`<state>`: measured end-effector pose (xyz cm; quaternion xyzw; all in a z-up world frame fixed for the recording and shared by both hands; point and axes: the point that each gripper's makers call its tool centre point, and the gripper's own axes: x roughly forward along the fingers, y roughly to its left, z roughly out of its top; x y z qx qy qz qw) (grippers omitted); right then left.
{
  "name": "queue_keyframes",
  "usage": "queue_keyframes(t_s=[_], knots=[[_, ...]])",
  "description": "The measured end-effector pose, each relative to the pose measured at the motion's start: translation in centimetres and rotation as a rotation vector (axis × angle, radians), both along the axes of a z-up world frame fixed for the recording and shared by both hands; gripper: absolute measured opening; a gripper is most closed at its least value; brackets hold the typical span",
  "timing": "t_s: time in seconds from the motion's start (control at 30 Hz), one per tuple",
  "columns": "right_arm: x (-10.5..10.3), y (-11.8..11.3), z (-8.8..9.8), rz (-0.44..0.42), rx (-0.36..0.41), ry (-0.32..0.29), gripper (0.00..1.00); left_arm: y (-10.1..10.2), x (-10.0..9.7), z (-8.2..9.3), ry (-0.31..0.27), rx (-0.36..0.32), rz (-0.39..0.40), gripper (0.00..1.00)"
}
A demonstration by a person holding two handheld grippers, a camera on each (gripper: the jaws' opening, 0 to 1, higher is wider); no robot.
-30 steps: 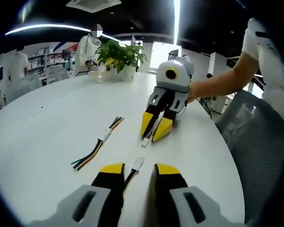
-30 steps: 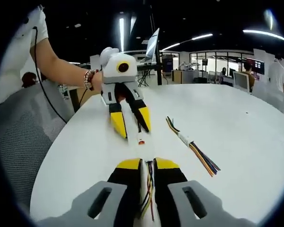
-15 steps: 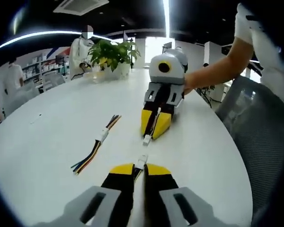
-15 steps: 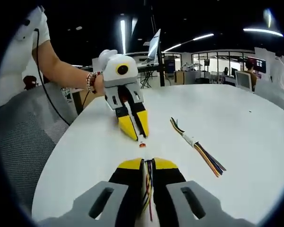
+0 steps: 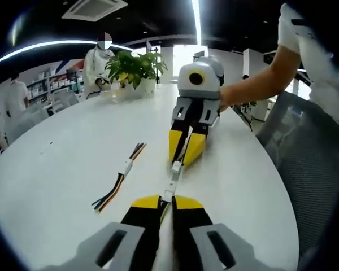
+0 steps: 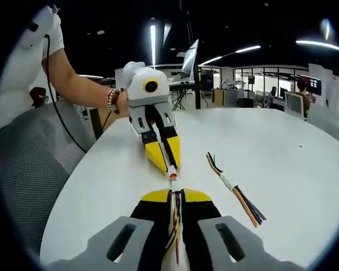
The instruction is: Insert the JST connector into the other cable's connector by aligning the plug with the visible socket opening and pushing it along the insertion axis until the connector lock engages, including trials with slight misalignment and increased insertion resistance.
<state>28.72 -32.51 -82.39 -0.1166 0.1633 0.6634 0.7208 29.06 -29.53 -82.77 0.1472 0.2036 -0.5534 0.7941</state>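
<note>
My left gripper [image 5: 166, 201] is shut on a thin cable whose white JST connector [image 5: 168, 193] juts out past its yellow tips. Facing it, my right gripper [image 5: 184, 152] is shut on the other cable, with its white plug [image 5: 175, 167] pointing down at my connector. The two connectors meet end to end in one line just above the white table [image 5: 62, 169]. In the right gripper view, my right gripper [image 6: 175, 195] pinches coloured wires, and the connector joint [image 6: 172, 176] sits between it and the left gripper [image 6: 165, 161]. I cannot tell whether the lock is engaged.
A spare cable [image 5: 120, 176] with a white connector and loose coloured wires lies on the table, also seen as the spare cable [image 6: 233, 187]. A potted plant [image 5: 133, 68] stands far back. A mesh chair [image 5: 311, 169] is beside the table edge. People stand in the background.
The left gripper closed on its cable, and the two grippers drew together. The gap between the connectors has shut, so they now touch.
</note>
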Motion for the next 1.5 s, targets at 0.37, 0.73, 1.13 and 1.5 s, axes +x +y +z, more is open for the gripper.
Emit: queue_keyframes(t_s=[0.37,0.73,1.13,1.5], knots=[[-0.3,0.5,-0.9,0.043,-0.056,-0.033,0.04,-0.3,0.0,-0.1,-0.001,0.009,-0.014,0.01],[-0.1,0.4,-0.5,0.038,-0.047,-0.046,0.03,-0.3,0.1,-0.3,0.004,0.018,-0.015,0.01],[-0.5,0.5,-1.1,0.061,-0.075,-0.047,0.03,-0.7,-0.3,-0.6,0.006,0.034,-0.035,0.01],[-1.0,0.9,-1.4,0.105,-0.108,-0.065,0.03,-1.2,-0.6,-0.6,-0.012,0.053,-0.071,0.01]])
